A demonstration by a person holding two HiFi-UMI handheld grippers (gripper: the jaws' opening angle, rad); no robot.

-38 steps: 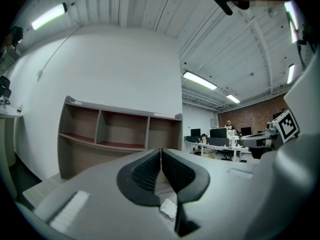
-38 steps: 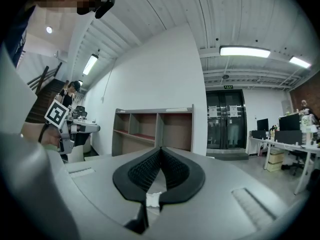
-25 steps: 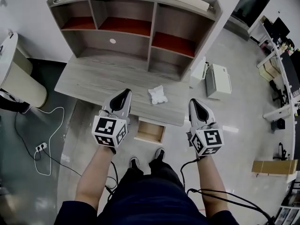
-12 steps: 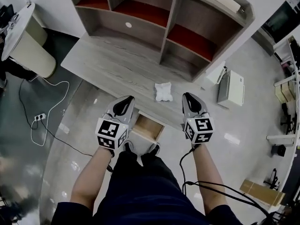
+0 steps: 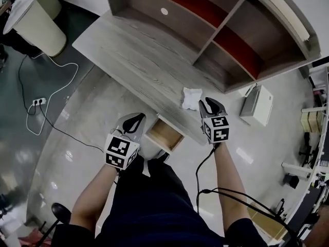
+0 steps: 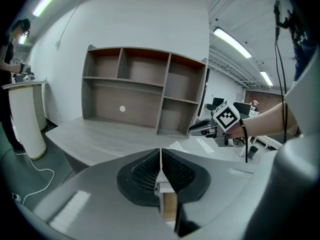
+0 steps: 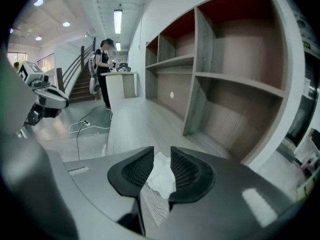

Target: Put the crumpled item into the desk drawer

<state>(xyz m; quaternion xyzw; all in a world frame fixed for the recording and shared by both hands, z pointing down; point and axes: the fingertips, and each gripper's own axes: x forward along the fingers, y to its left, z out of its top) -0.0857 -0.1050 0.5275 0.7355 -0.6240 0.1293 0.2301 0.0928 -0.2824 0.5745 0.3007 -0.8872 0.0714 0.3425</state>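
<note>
Near the front edge of the desk point(image 5: 133, 60), close to the open drawer point(image 5: 163, 135), lies the crumpled item point(image 5: 192, 98); white wad, judged light, soft, compressible, not fragile; pinch across its bulk; roughly square, no clear long axis or pointing end; right gripper point(image 5: 211, 107) jaws have just been opening, now apart, wad framed between them, unpinched; left gripper point(image 5: 134, 121) jaws together, empty.

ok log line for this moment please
right hand-held gripper: jaws just opening, nothing gripped, crumpled paper ahead on desk | left hand-held gripper: shut | drawer: open
</note>
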